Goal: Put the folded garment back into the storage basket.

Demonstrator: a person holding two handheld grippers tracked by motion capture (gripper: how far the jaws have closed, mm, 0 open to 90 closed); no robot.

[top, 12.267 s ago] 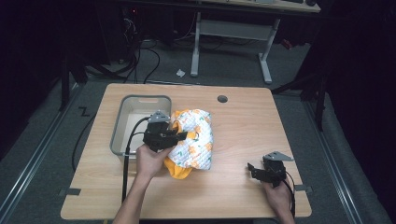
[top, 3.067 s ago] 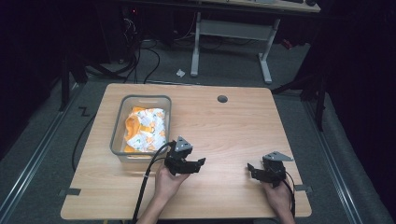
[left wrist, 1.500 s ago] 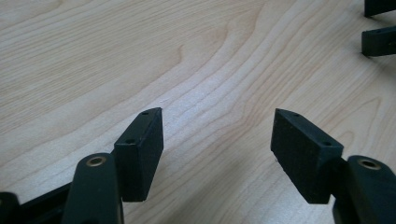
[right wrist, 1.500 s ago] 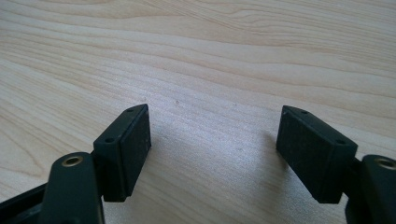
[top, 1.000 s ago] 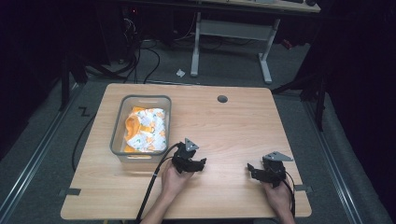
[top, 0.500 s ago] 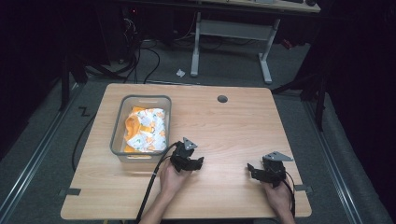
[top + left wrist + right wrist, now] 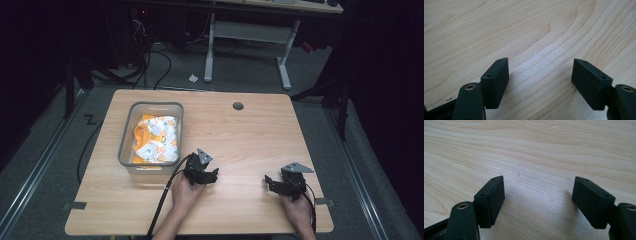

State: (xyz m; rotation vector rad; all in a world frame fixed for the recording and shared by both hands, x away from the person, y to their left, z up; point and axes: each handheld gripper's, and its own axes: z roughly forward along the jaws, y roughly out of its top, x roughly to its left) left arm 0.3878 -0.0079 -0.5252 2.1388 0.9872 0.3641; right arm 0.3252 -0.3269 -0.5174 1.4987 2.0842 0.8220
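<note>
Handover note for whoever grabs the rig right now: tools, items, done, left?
Left tool: open, nothing between its jaws, which have just been opening, resting on the table beside the grey bin.
Right tool: open, empty, on the table near the front right.
Orange-and-white cloth: bunched inside the bin.
Done: cloth is in the bin.
Left: nothing obvious; both tools look parked.

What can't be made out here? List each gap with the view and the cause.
- The orange-and-white cloth in the grey bin: its printed pattern is too small in the high view, and its lower folds are hidden by the bin walls.
- The left gripper: the bottom edge of its own view cuts off its body; in the high view it is too small for detail.
- The right gripper: same limits in its own view and the high view.
</note>
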